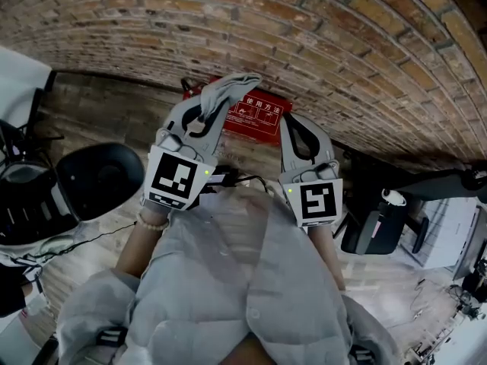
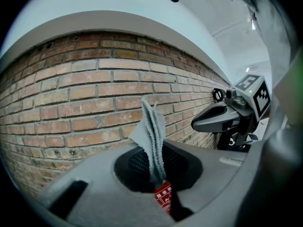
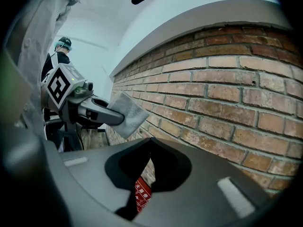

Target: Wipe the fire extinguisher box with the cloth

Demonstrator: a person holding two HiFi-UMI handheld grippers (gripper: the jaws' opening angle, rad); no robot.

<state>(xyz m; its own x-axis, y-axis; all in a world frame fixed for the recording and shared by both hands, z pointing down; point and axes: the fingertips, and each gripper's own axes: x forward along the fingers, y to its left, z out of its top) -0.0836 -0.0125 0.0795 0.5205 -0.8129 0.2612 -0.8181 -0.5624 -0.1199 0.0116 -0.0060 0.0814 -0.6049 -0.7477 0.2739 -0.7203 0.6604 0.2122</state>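
**Grey cloth clamped in left gripper, red box at foot of wall**

A grey cloth [image 1: 228, 90] is pinched between the jaws of the left gripper [image 1: 209, 109]. In the left gripper view the jaws are pressed onto the cloth's [image 2: 151, 136] lower end at the left gripper [image 2: 154, 171], and the rest of the cloth stands up in folds past the tips. In the right gripper view the same cloth [image 3: 125, 113] is seen as a flat flap projecting from the left gripper [image 3: 97, 113] toward the wall [image 3: 222, 103].

The jaws of the right gripper [image 1: 291, 124] are pressed together at the tips, with nothing held between them. This is confirmed in the right gripper view, where the tips meet at the right gripper [image 3: 149, 143] and only an open loop is left behind them. In the left gripper view the right gripper [image 2: 222, 119] is seen just beside the left one, apart from the cloth.

The red box [image 1: 255, 116], marked with white print, is set on the floor [image 1: 99, 105] at the edge where the floor meets the brick wall [image 1: 304, 36]. In the head view it lies past both gripper tips, and its left part is covered by the cloth. Whether cloth and box touch cannot be told. Part of the box [image 2: 163, 197] is visible through the gap below the left jaws, and part of the box [image 3: 141, 193] through the loop of the right jaws.

A black chair [image 1: 99, 175] stands on the floor to the left, well apart from the box.
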